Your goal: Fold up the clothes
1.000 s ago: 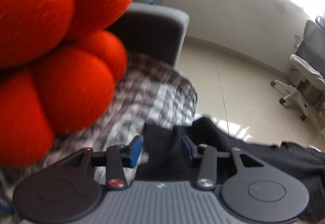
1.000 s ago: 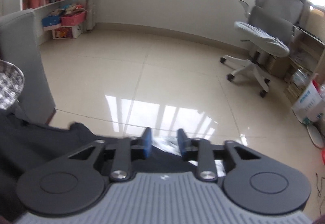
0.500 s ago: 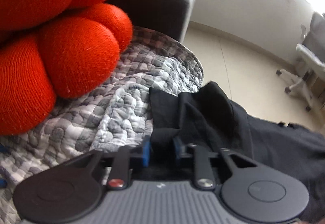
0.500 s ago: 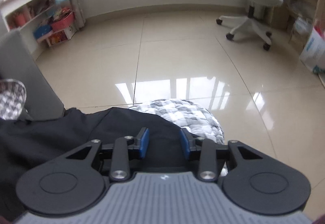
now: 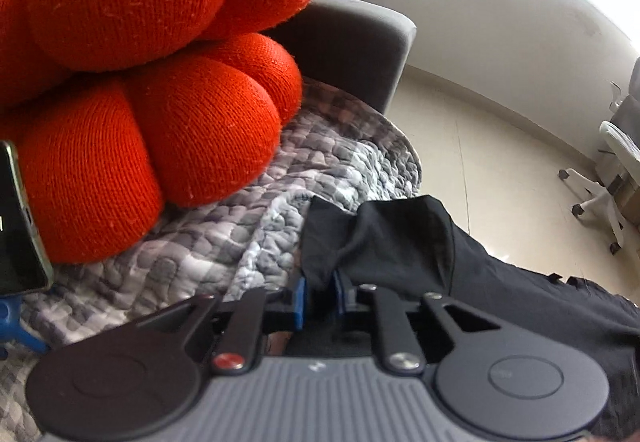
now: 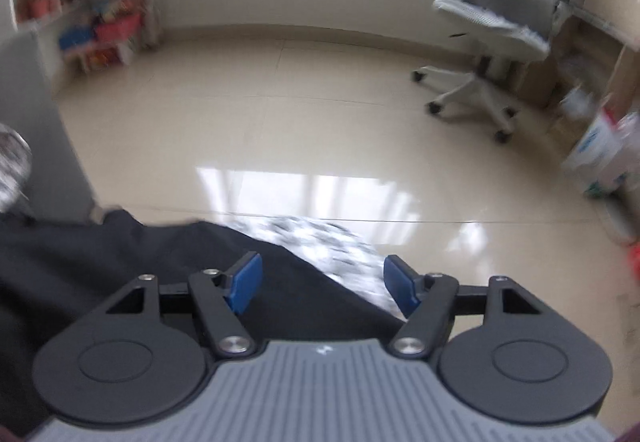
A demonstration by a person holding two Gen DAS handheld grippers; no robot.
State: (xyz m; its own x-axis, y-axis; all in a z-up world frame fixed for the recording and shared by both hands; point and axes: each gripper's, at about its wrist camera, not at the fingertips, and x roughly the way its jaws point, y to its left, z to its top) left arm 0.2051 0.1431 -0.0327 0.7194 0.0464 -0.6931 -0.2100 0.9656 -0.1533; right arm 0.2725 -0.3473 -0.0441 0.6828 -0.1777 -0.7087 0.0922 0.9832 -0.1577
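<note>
Left wrist view: the left gripper (image 5: 319, 296) has just eased its jaws slightly apart, yet its blue pads still pinch a bunched fold of the black garment (image 5: 400, 238). The garment lies on a grey-and-white quilted cover (image 5: 224, 242) and stretches away to the right. A large orange knotted cushion (image 5: 152, 81) sits just behind on the cover, a grey armrest (image 5: 356, 41) beyond it, and a phone (image 5: 16, 230) stands at the left edge.

Right wrist view, somewhat blurred: the right gripper (image 6: 322, 284) has just been opening; its jaws stand wide with black cloth beneath them but nothing pressed between the pads. The garment (image 6: 120, 262) spreads to the left over the cover's edge (image 6: 340, 250), above a glossy tiled floor (image 6: 320, 129) with an office chair (image 6: 496, 41).

The cloth looks matte, thin and limp, likely light and prone to sagging and creasing. An edge or corner, pinched through both layers, seems the best hold.
</note>
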